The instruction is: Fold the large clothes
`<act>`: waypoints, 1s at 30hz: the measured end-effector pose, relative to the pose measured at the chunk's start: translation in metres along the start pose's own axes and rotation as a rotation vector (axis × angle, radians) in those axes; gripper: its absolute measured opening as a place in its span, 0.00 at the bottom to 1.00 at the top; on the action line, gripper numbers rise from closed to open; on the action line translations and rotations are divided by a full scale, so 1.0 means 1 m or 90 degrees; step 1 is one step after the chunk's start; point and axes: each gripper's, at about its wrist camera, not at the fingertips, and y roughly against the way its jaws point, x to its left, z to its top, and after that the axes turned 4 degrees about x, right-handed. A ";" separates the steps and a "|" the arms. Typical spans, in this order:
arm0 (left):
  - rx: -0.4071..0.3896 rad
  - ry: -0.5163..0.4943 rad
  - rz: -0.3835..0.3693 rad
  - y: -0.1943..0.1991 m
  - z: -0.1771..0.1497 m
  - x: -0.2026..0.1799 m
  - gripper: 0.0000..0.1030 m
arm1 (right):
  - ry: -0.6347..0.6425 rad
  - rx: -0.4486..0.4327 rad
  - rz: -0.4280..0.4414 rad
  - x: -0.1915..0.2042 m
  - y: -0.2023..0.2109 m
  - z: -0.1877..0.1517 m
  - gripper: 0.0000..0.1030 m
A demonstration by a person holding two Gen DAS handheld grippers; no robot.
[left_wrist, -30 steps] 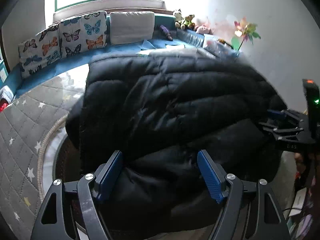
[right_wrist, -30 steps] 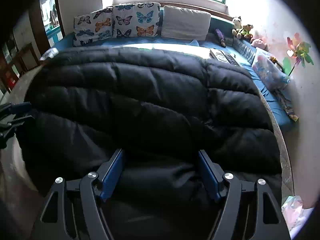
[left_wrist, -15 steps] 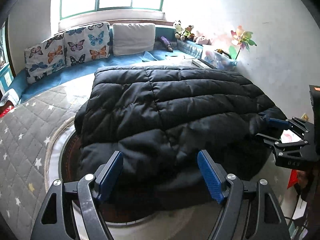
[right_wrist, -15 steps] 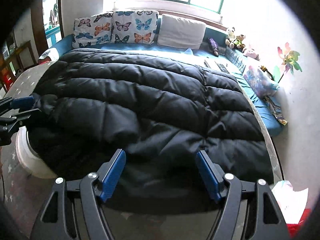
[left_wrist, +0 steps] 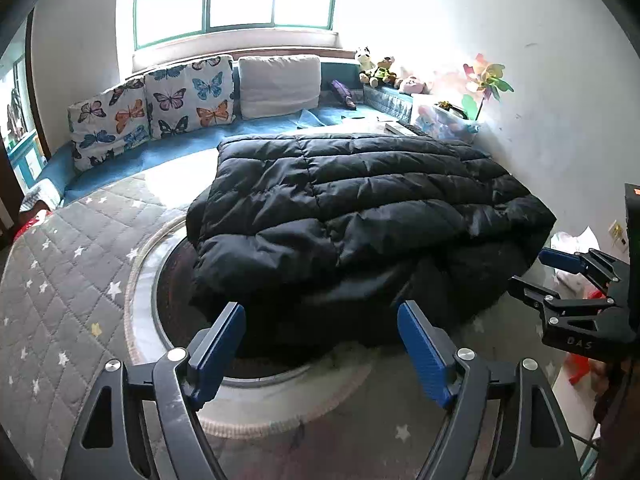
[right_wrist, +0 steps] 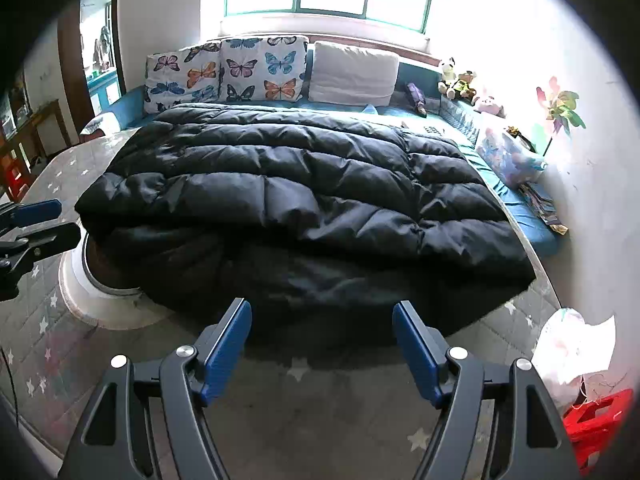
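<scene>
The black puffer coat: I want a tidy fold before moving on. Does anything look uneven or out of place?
Yes. The black puffer coat is folded unevenly: its lower layer sticks out beyond the top layer's near edge and covers part of the round inset in the grey quilted mat.

The jacket (left_wrist: 360, 208) lies folded on the mat (left_wrist: 60, 288), cushions (left_wrist: 192, 96) behind it.

One black quilted puffer coat (right_wrist: 304, 192); two white butterfly-print cushions (right_wrist: 264, 68); one plain off-white cushion (right_wrist: 352, 74); three small plush toys (right_wrist: 460, 80); one multicoloured pinwheel (right_wrist: 562, 110); one red plastic stool (right_wrist: 596, 416); two blue-padded black grippers (right_wrist: 322, 340).
</scene>
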 end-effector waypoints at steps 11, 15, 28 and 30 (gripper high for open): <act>-0.005 -0.004 0.030 0.022 -0.023 -0.010 0.82 | -0.020 -0.030 -0.021 0.017 0.018 -0.024 0.78; -0.001 0.006 0.031 0.024 -0.029 -0.010 0.82 | -0.040 -0.037 -0.021 0.018 0.023 -0.033 0.78; 0.006 0.011 0.040 0.027 -0.042 -0.011 0.82 | -0.068 -0.037 -0.005 0.020 0.030 -0.048 0.78; 0.005 0.012 0.038 0.028 -0.043 -0.011 0.82 | -0.067 -0.038 -0.010 0.021 0.031 -0.049 0.78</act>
